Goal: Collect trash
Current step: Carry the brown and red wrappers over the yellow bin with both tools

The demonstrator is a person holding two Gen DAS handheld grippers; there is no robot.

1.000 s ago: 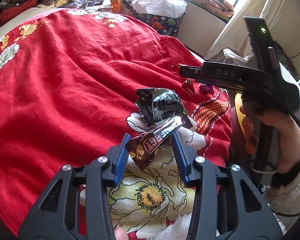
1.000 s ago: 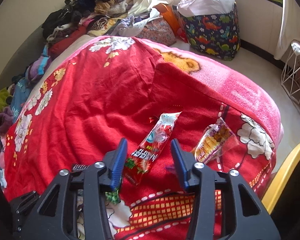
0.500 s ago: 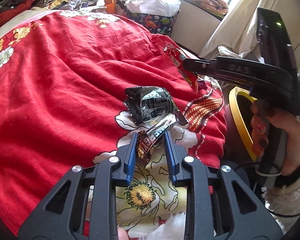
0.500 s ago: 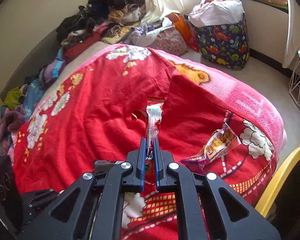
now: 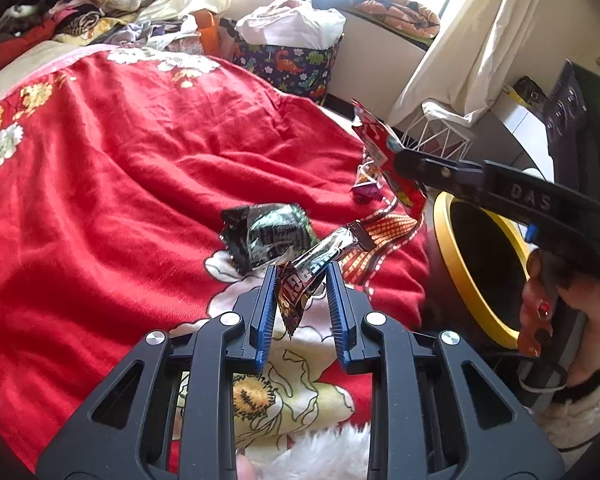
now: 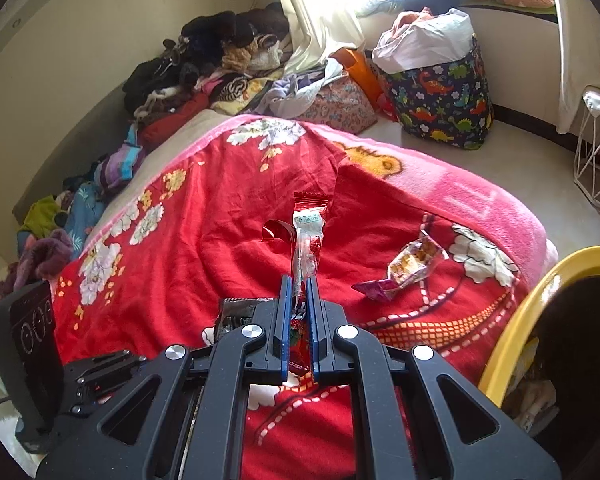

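**On the bed's edge: two wrappers gripped, bin close by**

Over the red blanket (image 5: 100,200), the left gripper (image 5: 302,280) has its fingers clenched on a brown bar wrapper (image 5: 320,256) near one end; the right gripper (image 6: 300,304) pinches a red wrapper (image 6: 306,236) low on its length. Both are feather-light, crinkly and limp, likely slick, so a hold near the middle should stop flopping. A black wrapper (image 5: 268,236) and a candy wrapper (image 6: 412,264) lie loose on the blanket. A yellow-rimmed bin (image 6: 516,320) stands just beside the bed's edge, with open room between
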